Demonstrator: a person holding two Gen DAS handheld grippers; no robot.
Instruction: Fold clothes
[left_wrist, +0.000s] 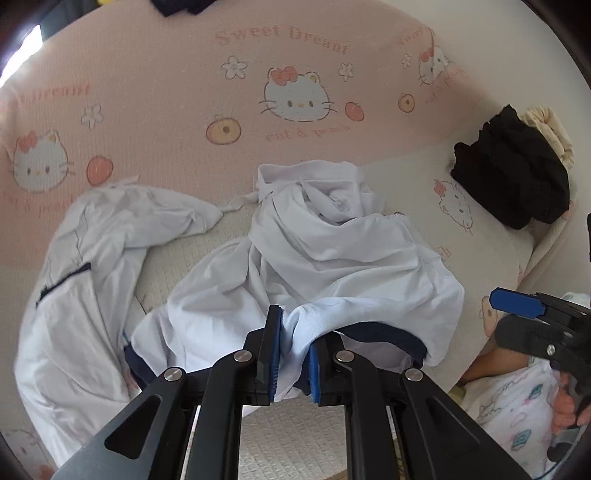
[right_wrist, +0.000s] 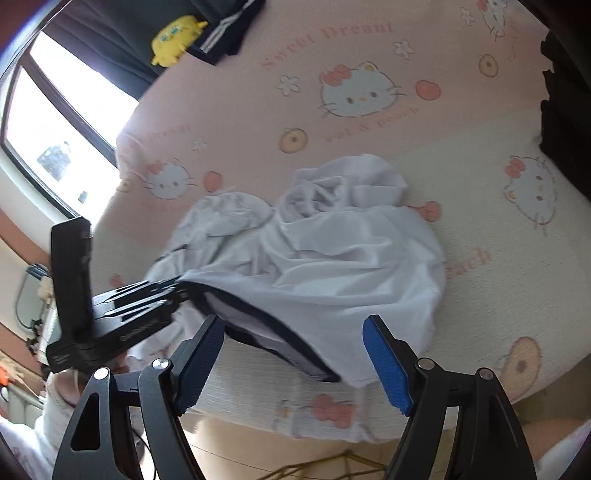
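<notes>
A crumpled white top with a navy hem (left_wrist: 332, 258) lies on the pink cat-print bed sheet (left_wrist: 166, 110). My left gripper (left_wrist: 295, 332) is shut on a bunch of its cloth near the navy hem, lifting that edge. In the right wrist view the same top (right_wrist: 332, 251) sits centre, with the left gripper (right_wrist: 177, 286) clamping its left edge. My right gripper (right_wrist: 295, 328) stands open just in front of the raised navy hem (right_wrist: 280, 339), nothing between its fingers. One of its blue pads (left_wrist: 515, 303) shows at the right of the left wrist view.
A second white garment with navy trim (left_wrist: 74, 280) lies at the left. Black clothes (left_wrist: 513, 177) and a cream item (left_wrist: 550, 129) sit on a pillow (left_wrist: 480, 229). A yellow plush (right_wrist: 177, 38) and dark striped clothing (right_wrist: 225, 33) lie far back. The bed's front edge (right_wrist: 295, 424) is close.
</notes>
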